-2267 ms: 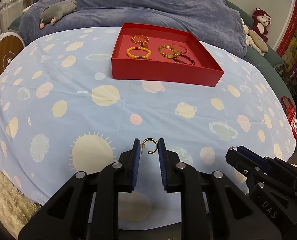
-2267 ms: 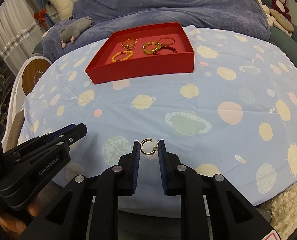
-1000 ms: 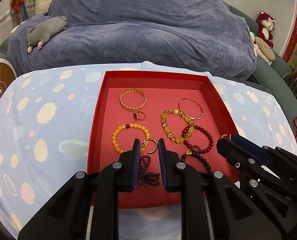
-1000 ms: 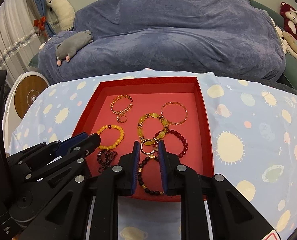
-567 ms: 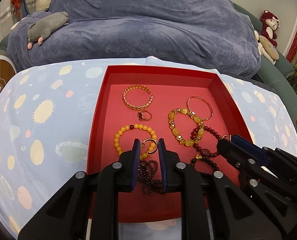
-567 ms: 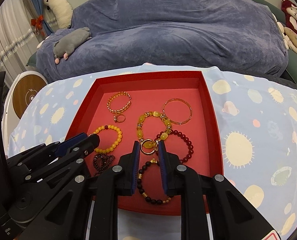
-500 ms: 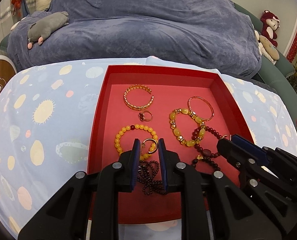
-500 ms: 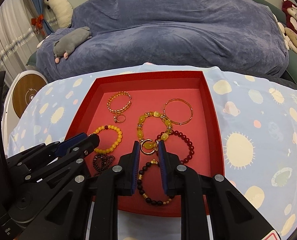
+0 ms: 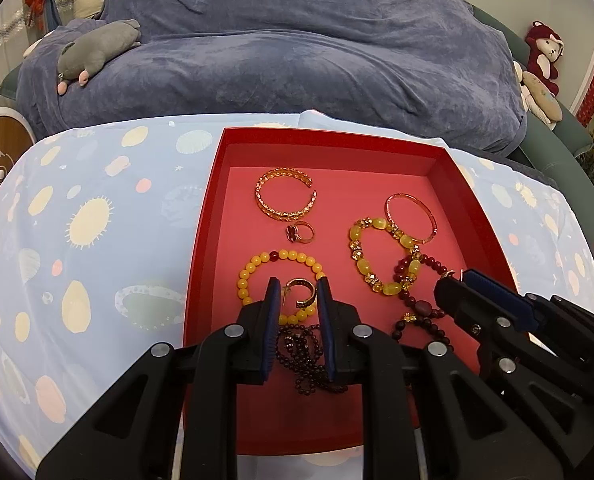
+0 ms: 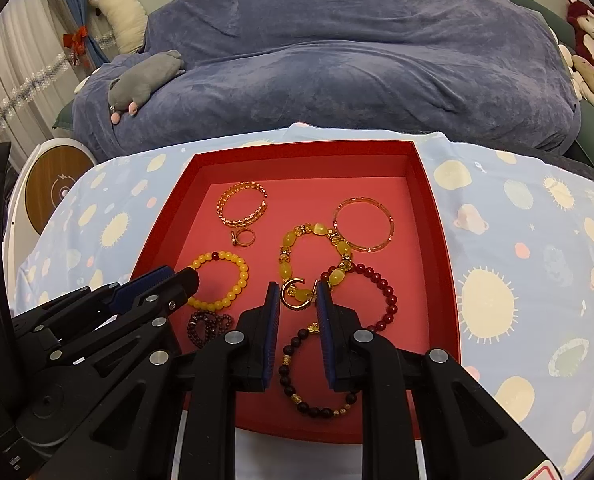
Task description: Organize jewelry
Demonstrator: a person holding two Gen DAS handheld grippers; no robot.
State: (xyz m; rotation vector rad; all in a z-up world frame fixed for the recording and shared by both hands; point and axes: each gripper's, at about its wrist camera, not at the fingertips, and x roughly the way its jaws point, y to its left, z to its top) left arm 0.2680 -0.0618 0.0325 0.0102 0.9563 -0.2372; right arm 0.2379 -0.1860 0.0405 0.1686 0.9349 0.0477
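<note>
A red tray (image 9: 201, 240) (image 10: 441, 248) lies on the spotted blue cloth and holds several bracelets and a ring. My left gripper (image 9: 297, 294) is shut on a small gold hoop earring (image 9: 303, 294), held above the yellow bead bracelet (image 9: 253, 268) near the tray's front left. My right gripper (image 10: 297, 294) is shut on a matching gold hoop earring (image 10: 293, 294), held above the amber bead bracelet (image 10: 289, 268) in the tray's middle. Each gripper shows in the other's view, the right gripper (image 9: 457, 282) beside the left, the left gripper (image 10: 177, 280) beside the right.
In the tray lie a gold cuff (image 9: 285, 198), a gold ring (image 9: 299, 233), a thin gold bangle (image 9: 411, 218), a dark red bead bracelet (image 10: 381, 292) and dark garnet strands (image 9: 305, 356). A blue-covered sofa (image 9: 297, 52) with plush toys stands behind the table.
Both grippers, each with its earring, have crept slightly forward over the tray in the last second; before that they travelled from the bare cloth to the tray.
</note>
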